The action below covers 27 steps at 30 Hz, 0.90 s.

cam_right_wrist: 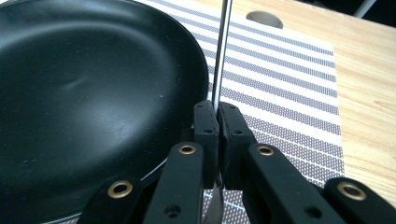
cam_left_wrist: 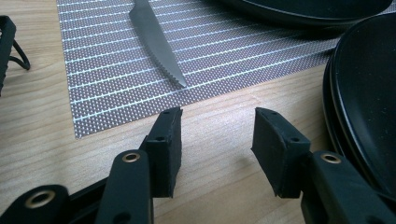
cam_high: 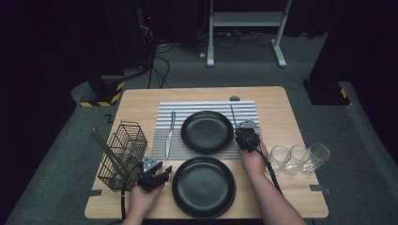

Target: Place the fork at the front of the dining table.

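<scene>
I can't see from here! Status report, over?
Right hand-held gripper shut on thin metal utensil beside far black round plate. Left hand-held gripper open, holding nothing. Nothing blocking.

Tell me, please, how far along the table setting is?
Done: a knife and plate lie on the mat. In hand: the right gripper pinches a thin utensil beside that plate. Left: probably the near plate and glasses; left gripper open, idle.

High view hangs above my side, facing forward and down over the whole bench. My left tongs' camera skims low by the knife; right one hugs the far plate. All share the striped placemat.
</scene>
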Available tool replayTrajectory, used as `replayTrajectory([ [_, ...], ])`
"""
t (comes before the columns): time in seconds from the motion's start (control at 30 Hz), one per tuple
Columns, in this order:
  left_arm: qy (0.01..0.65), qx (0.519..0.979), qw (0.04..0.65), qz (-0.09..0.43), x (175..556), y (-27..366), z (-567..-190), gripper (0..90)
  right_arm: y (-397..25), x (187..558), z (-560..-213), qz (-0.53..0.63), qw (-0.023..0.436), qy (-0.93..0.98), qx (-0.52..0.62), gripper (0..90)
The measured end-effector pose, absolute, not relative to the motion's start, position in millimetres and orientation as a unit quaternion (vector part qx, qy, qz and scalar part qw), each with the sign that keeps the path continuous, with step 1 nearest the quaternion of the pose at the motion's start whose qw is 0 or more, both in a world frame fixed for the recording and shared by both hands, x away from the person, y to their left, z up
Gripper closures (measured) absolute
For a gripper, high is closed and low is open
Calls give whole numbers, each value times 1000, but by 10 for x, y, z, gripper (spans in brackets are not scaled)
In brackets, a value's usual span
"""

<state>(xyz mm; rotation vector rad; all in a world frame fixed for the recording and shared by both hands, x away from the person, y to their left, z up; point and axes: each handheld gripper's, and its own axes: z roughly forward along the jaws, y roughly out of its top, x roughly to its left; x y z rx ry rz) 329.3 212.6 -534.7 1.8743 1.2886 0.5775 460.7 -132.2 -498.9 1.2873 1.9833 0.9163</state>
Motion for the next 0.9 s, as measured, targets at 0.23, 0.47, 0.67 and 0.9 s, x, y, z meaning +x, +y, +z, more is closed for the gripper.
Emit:
replayTrajectory([
  [0.23, 505, 738, 387, 227, 3294, 2126, -5347, 522, -1335, 4693, -5032, 331, 298, 751, 488, 872],
  [0.47, 503, 739, 386, 227, 3296, 2128, -5345, 523, -1360, 4771, -5066, 323, 292, 748, 500, 871],
  [0.67, 503, 739, 387, 227, 3296, 2128, -5346, 523, -1360, 4826, -5096, 312, 291, 750, 506, 870],
  [0.9, 503, 739, 388, 227, 3296, 2128, -5346, 523, -1379, 4871, -5137, 299, 290, 748, 516, 869],
])
